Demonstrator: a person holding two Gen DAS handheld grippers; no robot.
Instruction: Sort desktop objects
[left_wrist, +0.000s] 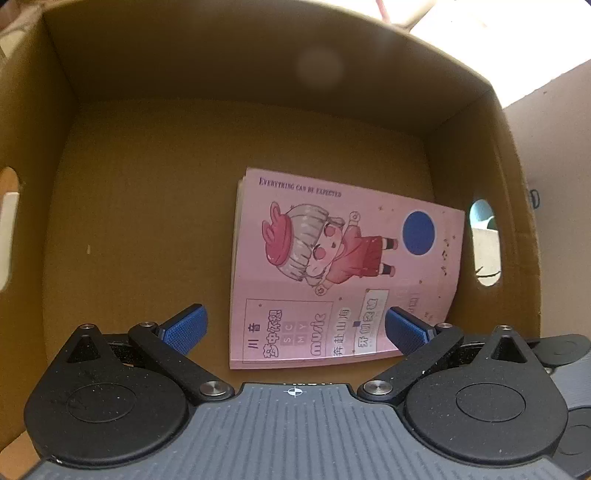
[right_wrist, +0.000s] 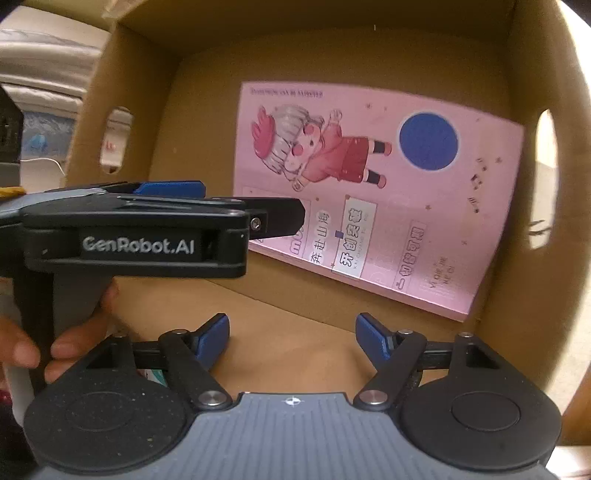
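Observation:
A pink notebook (left_wrist: 332, 266) with a cartoon girl and a blue dot on its cover lies flat on the floor of a cardboard box (left_wrist: 221, 66), toward the right wall. My left gripper (left_wrist: 295, 328) hangs open above the notebook's near end, blue pads wide apart, nothing pinched between them. In the right wrist view the same notebook (right_wrist: 369, 192) fills the middle of the box (right_wrist: 369, 48). My right gripper (right_wrist: 291, 343) is open over bare cardboard just short of the notebook's near edge and holds nothing. The left tool's black body (right_wrist: 136, 243) crosses that view from the left and hides the notebook's corner.
A hand (right_wrist: 74, 343) grips the left tool's handle. Oval carry holes pierce the box walls (left_wrist: 484, 243) (right_wrist: 114, 140). The left half of the box floor (left_wrist: 140, 229) is bare cardboard. Outside the box, pale bedding-like clutter (right_wrist: 40, 74) shows at the upper left.

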